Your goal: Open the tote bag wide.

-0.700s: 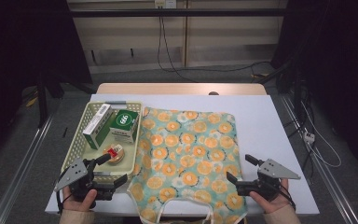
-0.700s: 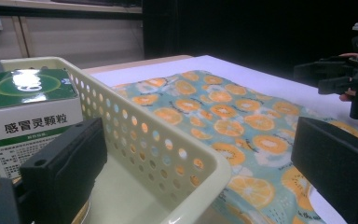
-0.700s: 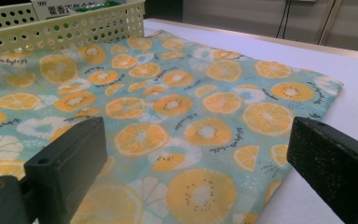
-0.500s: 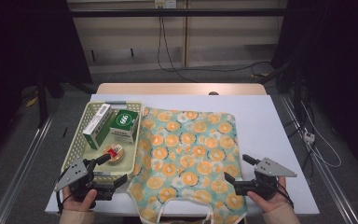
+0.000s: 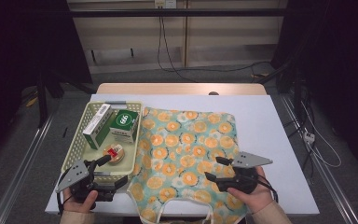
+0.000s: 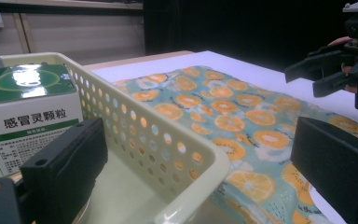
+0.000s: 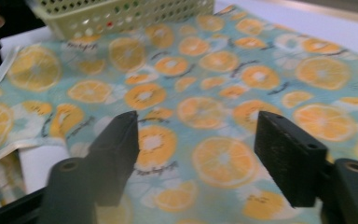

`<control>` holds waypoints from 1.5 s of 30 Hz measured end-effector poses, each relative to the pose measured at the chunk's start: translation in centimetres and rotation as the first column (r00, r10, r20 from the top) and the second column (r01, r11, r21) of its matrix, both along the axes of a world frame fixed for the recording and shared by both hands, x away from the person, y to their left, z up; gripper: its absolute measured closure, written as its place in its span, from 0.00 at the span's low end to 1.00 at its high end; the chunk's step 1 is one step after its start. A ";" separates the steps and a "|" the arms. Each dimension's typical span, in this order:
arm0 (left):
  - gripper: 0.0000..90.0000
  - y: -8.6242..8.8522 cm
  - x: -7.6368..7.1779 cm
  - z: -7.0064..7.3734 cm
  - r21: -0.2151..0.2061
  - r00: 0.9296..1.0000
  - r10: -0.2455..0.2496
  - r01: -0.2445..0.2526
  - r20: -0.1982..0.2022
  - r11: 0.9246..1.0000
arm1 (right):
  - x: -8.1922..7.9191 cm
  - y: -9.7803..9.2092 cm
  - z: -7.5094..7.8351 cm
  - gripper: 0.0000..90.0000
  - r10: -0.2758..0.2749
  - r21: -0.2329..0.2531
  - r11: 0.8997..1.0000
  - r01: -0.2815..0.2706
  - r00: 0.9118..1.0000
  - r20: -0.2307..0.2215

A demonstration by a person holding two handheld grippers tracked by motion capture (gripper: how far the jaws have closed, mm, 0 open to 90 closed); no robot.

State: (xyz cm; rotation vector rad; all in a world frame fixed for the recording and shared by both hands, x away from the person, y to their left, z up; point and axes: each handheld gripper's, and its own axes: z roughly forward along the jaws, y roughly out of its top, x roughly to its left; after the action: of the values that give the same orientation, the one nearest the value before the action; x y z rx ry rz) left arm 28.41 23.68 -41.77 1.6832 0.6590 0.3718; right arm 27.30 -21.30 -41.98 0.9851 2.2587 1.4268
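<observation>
My right gripper point(image 5: 216, 169) hovered with jaws spread wide over the orange-print cloth point(image 5: 186, 144), which lay flat on the white counter point(image 5: 279, 140), its near hem at the counter's front edge and its left side just beside the pale yellow basket point(image 5: 81, 140). My left gripper point(image 5: 112, 171), likewise agape and holding nothing, sat at the basket's near right corner, one jaw inside the perforated wall and one outside over the cloth. In the basket stood a green-and-white box point(image 5: 124, 125), a long white carton point(image 5: 97, 126) and a small round tin point(image 5: 114, 152).
</observation>
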 end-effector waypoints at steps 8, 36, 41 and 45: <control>0.04 -0.3 -0.1 0.1 0.005 1.000 -0.001 0.001 0.006 1.000 | 0.0 3.0 -0.8 0.73 0.146 -0.012 0.989 -0.147 0.987 -0.068; 0.04 -0.5 0.0 0.0 0.021 1.000 -0.012 0.012 0.005 1.000 | 0.6 6.1 -3.0 1.00 0.226 -0.149 0.957 -0.249 0.962 -0.155; 0.04 -0.6 0.0 0.0 0.025 1.000 -0.015 0.015 0.005 1.000 | 1.6 5.1 -2.7 1.00 0.173 -0.139 0.972 -0.191 0.977 -0.128; 0.04 -0.7 0.0 0.0 0.031 1.000 -0.018 0.017 0.006 0.999 | 2.7 4.3 -2.5 1.00 0.122 -0.128 0.982 -0.137 0.985 -0.120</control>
State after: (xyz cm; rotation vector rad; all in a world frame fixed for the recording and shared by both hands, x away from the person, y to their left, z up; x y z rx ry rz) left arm 28.44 23.03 -41.77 1.7155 0.6363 0.3765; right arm 30.03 -17.05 -44.45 0.9107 2.5062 1.2757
